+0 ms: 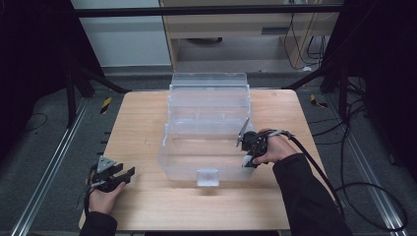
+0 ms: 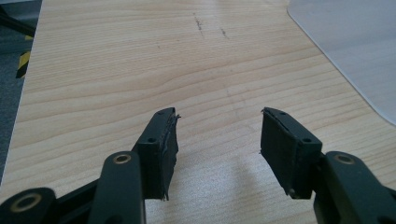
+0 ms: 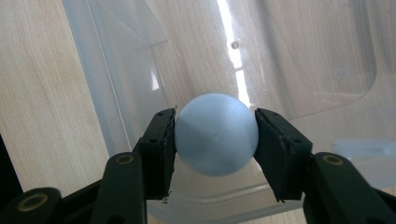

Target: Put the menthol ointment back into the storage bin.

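- A pale blue ball (image 3: 216, 134) is clamped between the pads of the right hand-held gripper (image 1: 249, 150), over the clear plastic box's (image 1: 169, 162) right end.
- The left hand-held gripper (image 1: 114, 177) is held released above the bare wooden surface (image 1: 142, 128), well apart from the box.

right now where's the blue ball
Right gripper view: the blue ball sits clamped between the right gripper jaws, over the clear box.

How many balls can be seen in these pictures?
1. A pale blue ball sits between the jaws of the right gripper, above the open clear plastic box at its right side. The box's see-through tiers show no others.
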Available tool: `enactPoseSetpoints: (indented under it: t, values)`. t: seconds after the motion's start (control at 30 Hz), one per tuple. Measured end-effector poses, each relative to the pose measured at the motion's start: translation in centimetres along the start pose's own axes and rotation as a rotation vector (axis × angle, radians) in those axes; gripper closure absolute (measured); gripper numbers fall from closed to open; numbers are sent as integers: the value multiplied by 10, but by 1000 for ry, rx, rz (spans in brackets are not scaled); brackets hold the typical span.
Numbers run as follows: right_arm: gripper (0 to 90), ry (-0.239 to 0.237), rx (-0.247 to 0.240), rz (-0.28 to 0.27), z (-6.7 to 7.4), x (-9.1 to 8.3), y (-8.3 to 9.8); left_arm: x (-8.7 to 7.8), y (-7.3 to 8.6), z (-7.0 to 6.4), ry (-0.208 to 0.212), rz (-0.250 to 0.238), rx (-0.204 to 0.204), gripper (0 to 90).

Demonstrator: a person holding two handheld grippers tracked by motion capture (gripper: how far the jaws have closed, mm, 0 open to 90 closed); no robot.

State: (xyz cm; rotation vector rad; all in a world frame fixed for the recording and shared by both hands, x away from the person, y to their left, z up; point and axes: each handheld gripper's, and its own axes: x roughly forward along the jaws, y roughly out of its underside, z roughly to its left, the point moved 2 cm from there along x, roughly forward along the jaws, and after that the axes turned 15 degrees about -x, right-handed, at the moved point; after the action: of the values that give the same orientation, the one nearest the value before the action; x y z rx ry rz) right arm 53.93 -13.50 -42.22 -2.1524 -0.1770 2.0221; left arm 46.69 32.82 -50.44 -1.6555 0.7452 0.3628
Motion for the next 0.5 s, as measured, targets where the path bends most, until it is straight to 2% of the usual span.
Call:
enactPoseSetpoints:
  t: [0.27, 0.5]
  values:
    - [489, 8, 13, -19, 1, -4, 1, 0, 0, 0, 0, -2, -2, 456]
    - [442, 45, 39, -55, 3, -15, 3, 0, 0, -1, 0, -3, -3, 453]
